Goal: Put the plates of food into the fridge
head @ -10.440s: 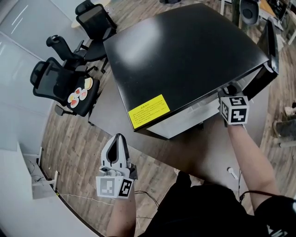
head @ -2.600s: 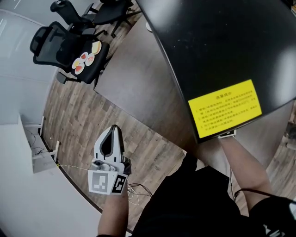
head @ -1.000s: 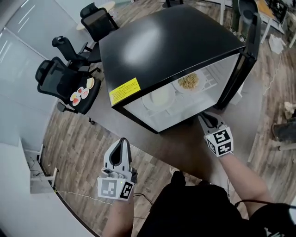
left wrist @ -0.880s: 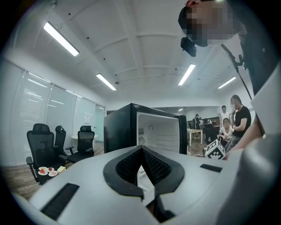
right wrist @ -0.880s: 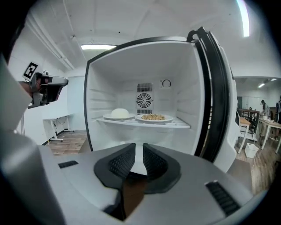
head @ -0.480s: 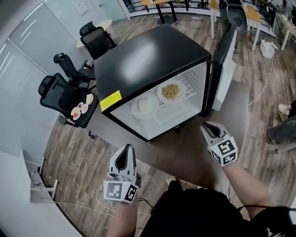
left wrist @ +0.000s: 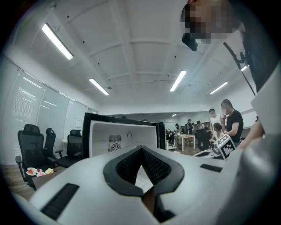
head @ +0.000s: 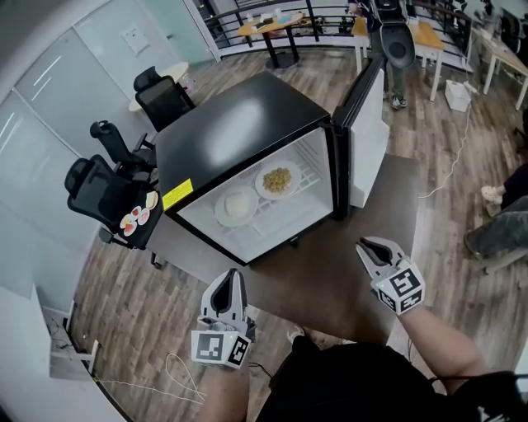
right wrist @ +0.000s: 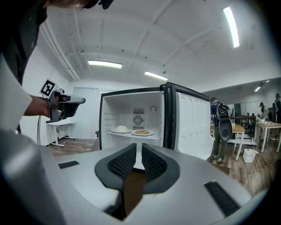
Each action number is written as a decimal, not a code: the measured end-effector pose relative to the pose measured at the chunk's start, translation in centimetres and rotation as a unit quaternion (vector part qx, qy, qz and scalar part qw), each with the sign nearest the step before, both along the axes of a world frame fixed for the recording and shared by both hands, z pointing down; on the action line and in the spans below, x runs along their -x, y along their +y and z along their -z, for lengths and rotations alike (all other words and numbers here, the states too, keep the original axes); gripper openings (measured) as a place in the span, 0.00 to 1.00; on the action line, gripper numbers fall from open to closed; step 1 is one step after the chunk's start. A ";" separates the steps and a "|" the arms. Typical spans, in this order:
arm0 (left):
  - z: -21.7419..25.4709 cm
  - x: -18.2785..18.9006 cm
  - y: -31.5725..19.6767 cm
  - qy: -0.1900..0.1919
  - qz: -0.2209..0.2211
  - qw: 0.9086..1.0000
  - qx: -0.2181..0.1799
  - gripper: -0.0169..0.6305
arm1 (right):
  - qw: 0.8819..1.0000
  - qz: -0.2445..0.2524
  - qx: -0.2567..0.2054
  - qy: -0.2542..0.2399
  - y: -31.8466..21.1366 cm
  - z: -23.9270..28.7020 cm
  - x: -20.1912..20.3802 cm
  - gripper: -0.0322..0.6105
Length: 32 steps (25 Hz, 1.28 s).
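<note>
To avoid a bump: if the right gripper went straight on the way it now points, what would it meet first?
Probably the open fridge: the right gripper, its empty jaws having just closed further, aims into the cavity under the shelf with plates. Nothing stands between, though depth is unclear.

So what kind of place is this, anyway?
Probably an open-plan office: black swivel chairs, work desks with people at the back, and glass partition walls.

A wood-plank floor (head: 124, 305) runs through this open office. Black office chairs (head: 161, 99) stand by a frosted glass wall (head: 49, 82) on the left. Wooden tables (head: 276, 25) sit near a railing (head: 239, 12) at the far end. Strip lights (left wrist: 56, 41) glow on the white ceiling (left wrist: 131, 57).
</note>
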State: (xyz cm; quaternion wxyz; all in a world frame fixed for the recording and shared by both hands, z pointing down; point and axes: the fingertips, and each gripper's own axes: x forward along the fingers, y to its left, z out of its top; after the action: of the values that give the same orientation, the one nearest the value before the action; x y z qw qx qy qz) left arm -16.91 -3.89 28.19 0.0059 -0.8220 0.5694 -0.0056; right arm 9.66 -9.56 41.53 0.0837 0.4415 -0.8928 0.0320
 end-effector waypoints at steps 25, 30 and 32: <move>-0.4 -7.1 4.2 -0.018 -0.020 1.000 -0.015 0.03 | 1.000 -0.018 -0.004 0.001 4.1 -0.2 -6.0 0.06; 0.0 -7.1 4.4 -0.021 -0.022 0.999 -0.018 0.03 | 1.000 -0.019 -0.009 -0.001 4.2 0.2 -5.8 0.06; 0.1 -7.0 4.3 -0.022 -0.023 0.999 -0.019 0.03 | 1.000 -0.020 -0.010 -0.001 4.1 0.3 -5.6 0.06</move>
State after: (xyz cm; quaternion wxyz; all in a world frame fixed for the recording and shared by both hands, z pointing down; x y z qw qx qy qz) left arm -9.92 0.45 28.14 0.0337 -0.8342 0.5502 -0.0126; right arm 15.30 -5.45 41.25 0.0778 0.4598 -0.8843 0.0247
